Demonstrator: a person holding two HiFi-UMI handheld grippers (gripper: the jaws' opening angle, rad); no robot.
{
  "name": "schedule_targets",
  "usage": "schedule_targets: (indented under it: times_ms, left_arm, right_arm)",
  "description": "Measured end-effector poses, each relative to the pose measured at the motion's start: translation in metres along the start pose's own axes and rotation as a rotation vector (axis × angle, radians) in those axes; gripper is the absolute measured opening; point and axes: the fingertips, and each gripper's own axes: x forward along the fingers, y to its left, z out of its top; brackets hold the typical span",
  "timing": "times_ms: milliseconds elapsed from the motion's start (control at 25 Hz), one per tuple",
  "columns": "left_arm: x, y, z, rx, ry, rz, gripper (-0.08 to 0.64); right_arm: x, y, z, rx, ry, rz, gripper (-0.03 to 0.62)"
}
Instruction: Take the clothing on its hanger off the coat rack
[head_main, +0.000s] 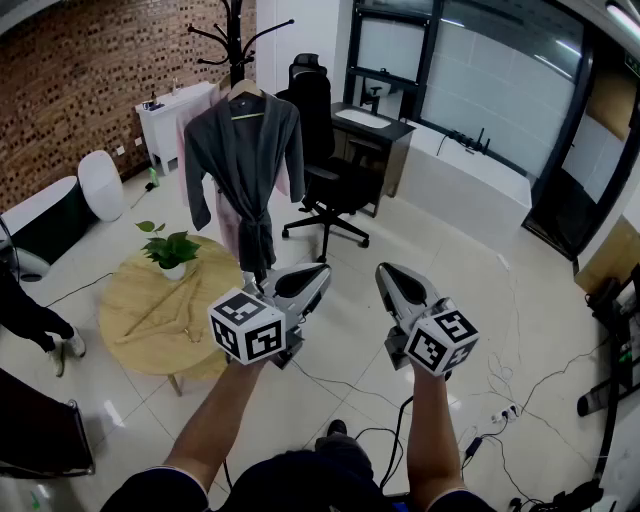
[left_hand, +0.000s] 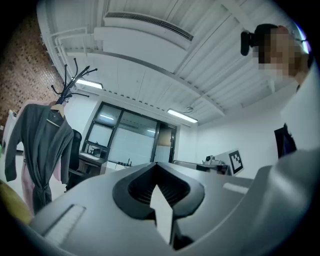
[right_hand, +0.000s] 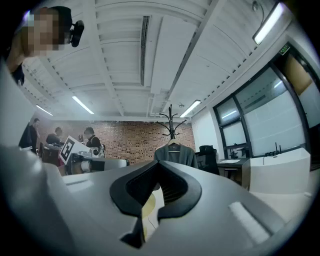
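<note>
Risks: the hanger (head_main: 245, 97) hook may catch on a coat rack (head_main: 236, 40) prong if pulled outward instead of lifted. A tilted hanger could shed the robe (head_main: 245, 160). The pink garment (head_main: 229, 215) just behind it could be dragged along. The belt ends hang near the plant (head_main: 172, 250) on the round table (head_main: 135, 325).

Left tongs (head_main: 316, 274) and right tongs (head_main: 392, 274): both pressed together, empty, well short of the rack.

Robe: dark grey, long-sleeved, tied at the waist, hanging limp from the rack top.
</note>
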Motion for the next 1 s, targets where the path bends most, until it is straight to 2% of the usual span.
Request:
schedule_targets:
  times_ms: [400, 720, 1000]
  left_arm:
    - [0.069, 0.032, -0.003, 0.017, -0.007, 0.032, 0.006]
    - [0.131, 0.055, 0.006, 0.046, -0.015, 0.097, 0.006]
    - [0.160, 0.088, 0.015, 0.084, -0.001, 0.146, 0.006]
  right_arm:
    - [0.023, -0.072, 0.001, -0.022, 0.025, 0.038, 0.002]
    - [0.043, -0.142, 0.011, -0.059, 0.056, 0.086, 0.002]
    - [0.082, -0.173, 0.023, -0.076, 0.028, 0.145, 0.002]
